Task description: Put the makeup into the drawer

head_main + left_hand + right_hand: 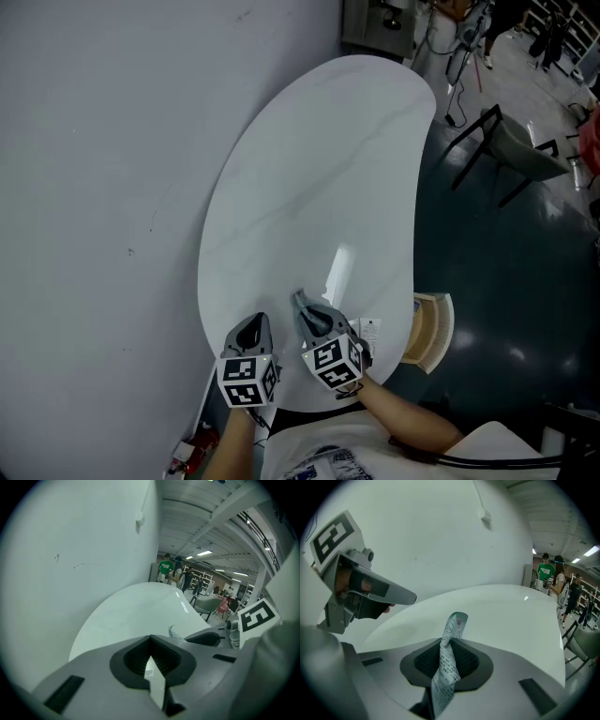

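My right gripper (449, 656) is shut on a thin, flat sachet with fine print (451, 632), which sticks up bent from between the pads. In the head view the right gripper (305, 305) hovers over the near end of the white oval table (319, 187). Just to its left is my left gripper (255, 325), shut with nothing in it (151, 656). From the left gripper view, the right gripper (211, 638) shows at the right with the sachet's tip (174, 631) poking out. An open wooden drawer (433, 330) juts out under the table's right edge.
A small white printed piece (368, 330) lies on the table by the right gripper. A bare grey wall (112, 187) runs along the table's left side. Chairs (511, 150) stand on the dark floor at the right. People (544, 571) stand far off in the room.
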`<state>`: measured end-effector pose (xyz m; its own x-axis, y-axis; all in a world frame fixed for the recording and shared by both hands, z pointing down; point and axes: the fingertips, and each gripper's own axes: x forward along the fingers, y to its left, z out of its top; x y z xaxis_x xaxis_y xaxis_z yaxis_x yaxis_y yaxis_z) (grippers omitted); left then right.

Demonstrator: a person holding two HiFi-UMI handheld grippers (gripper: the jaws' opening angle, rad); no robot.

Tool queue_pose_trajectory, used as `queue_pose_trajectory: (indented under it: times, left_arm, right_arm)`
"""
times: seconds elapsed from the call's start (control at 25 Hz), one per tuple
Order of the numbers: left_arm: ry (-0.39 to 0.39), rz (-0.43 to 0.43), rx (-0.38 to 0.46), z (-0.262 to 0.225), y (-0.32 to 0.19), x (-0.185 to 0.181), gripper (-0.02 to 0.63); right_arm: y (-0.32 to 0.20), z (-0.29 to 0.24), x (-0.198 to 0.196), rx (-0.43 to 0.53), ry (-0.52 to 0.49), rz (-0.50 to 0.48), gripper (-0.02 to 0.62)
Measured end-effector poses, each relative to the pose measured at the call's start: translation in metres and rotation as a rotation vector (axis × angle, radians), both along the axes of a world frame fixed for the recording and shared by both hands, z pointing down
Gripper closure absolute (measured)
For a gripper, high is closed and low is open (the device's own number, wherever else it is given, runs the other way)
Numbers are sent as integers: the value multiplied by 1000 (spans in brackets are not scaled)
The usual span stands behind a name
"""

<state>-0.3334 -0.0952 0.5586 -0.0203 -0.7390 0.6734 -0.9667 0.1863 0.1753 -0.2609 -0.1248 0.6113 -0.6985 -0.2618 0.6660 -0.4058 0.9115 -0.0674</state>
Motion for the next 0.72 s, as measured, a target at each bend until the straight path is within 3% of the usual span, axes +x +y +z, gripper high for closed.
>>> queue_pose_trajectory:
  times: [0.28, 0.72]
  left_arm:
    - [-31, -28, 31, -24, 11, 27, 591]
    - [-66, 43, 79, -58, 21, 65, 591]
  right_arm:
    - [1, -31, 34, 9, -50, 8, 532]
    - [14, -88, 67, 19, -149, 79, 536]
